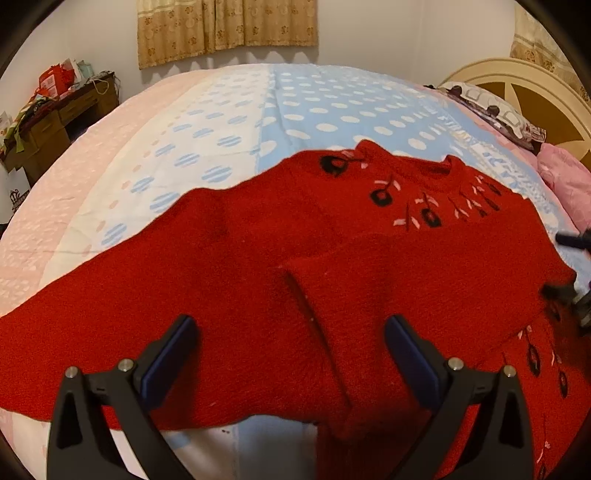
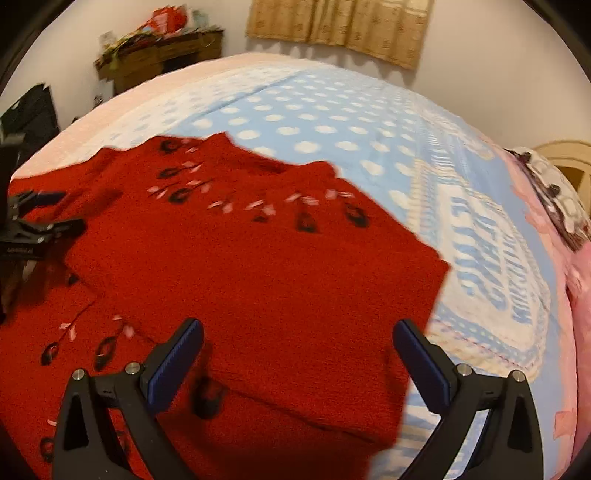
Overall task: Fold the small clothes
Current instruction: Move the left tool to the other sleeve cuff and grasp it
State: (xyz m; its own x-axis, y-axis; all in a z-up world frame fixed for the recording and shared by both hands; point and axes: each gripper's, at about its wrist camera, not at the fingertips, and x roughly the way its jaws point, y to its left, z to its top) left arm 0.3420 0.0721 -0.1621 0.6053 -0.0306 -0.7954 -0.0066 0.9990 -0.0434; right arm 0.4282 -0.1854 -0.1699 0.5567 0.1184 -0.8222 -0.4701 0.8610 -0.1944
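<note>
A bedroom, and the bed (image 1: 325, 96) fills the scene: a dotted blue, white and pink quilt runs up to a cream headboard (image 1: 517, 88), with tan curtains (image 1: 225, 26) on the far wall and a cluttered wooden desk (image 1: 62, 114) off to one side. Spread flat on the quilt lies the red sweater (image 1: 258, 266), neck towards the curtains, its black and pink flower trim showing across the chest. One side already lies doubled over the body, which suggests the fold is part done and the broad flat bed is there to keep the layers smooth. The left gripper (image 1: 291, 354) hovers over the near hem with its blue pads spread wide and nothing between them. The right gripper (image 2: 297, 358) hangs over the folded flap near the sweater's edge, fingers likewise parted and empty; that view is blurred. Both tilt down at the cloth, probably poised to pinch the next edge.
</note>
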